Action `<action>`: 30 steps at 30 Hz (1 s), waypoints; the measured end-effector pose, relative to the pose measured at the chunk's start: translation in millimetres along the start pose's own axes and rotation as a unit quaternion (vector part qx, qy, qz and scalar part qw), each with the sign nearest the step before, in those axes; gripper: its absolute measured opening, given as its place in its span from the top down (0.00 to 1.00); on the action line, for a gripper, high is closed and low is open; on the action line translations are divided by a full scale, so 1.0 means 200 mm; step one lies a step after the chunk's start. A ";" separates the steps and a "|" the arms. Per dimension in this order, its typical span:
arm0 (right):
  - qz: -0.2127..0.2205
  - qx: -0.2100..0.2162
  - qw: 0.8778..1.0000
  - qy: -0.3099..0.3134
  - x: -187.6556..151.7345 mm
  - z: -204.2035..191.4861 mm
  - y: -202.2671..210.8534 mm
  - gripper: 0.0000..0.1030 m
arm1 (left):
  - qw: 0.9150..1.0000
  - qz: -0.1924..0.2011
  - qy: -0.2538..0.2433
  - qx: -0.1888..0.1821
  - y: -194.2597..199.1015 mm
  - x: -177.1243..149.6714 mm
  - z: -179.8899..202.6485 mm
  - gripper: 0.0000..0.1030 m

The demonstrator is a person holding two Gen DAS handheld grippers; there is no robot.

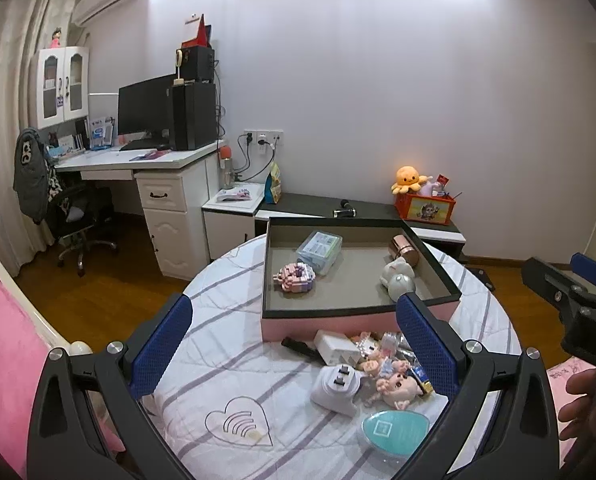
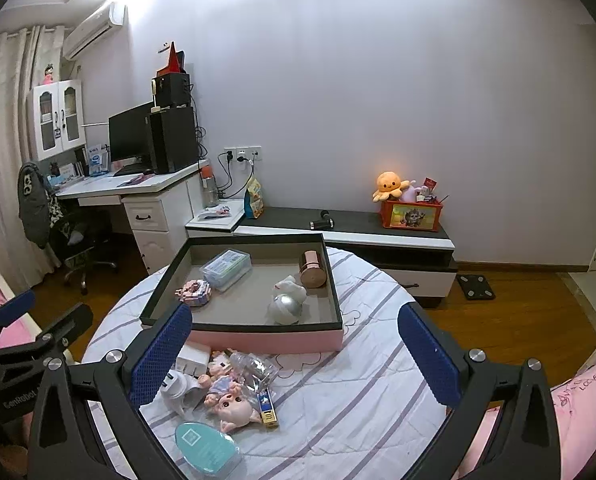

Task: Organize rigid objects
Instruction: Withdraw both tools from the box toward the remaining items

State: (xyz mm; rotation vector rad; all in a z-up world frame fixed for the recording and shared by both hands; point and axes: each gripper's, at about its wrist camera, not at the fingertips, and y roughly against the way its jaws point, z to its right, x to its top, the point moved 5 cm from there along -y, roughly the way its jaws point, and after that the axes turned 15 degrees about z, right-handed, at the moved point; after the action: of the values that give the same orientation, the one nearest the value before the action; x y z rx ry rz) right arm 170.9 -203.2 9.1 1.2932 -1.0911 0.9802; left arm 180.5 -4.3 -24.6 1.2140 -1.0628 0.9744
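A pink tray with a dark rim (image 1: 340,311) (image 2: 265,339) stands on the striped round table. It holds a clear plastic box (image 1: 320,251) (image 2: 225,268), a pink block toy (image 1: 295,277) (image 2: 193,293), a white rabbit figure (image 1: 398,279) (image 2: 287,300) and a rose-gold cylinder (image 1: 404,249) (image 2: 313,268). In front of the tray lies a pile: a white plug adapter (image 1: 336,390) (image 2: 175,390), a white charger (image 1: 337,348) (image 2: 193,358), a big-eared doll (image 1: 400,390) (image 2: 233,406) and a teal oval case (image 1: 394,434) (image 2: 205,450). My left gripper (image 1: 293,352) and right gripper (image 2: 295,356) are both open and empty above the table.
The striped table cover (image 1: 233,344) (image 2: 362,392) hangs over a wooden floor. A low cabinet with an orange toy crate (image 1: 426,208) (image 2: 412,214) stands behind. A desk with a monitor (image 1: 145,108) is at the left. Pink bedding (image 1: 1,344) lies at both sides.
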 end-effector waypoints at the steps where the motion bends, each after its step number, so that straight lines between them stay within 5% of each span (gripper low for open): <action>1: 0.001 0.000 1.000 0.000 0.00 0.00 0.01 0.00 | 1.000 0.000 0.002 0.000 0.01 0.00 0.00 0.00; 30: -0.007 -0.009 1.000 -0.005 -0.01 0.05 0.05 0.00 | 1.000 -0.003 0.003 0.007 0.06 0.00 -0.03 0.00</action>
State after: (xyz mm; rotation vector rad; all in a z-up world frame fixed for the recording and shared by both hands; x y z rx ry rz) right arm 160.5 -212.4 10.0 1.2919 -1.0940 0.9525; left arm 170.1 2.8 -21.7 1.2241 -1.0480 0.9812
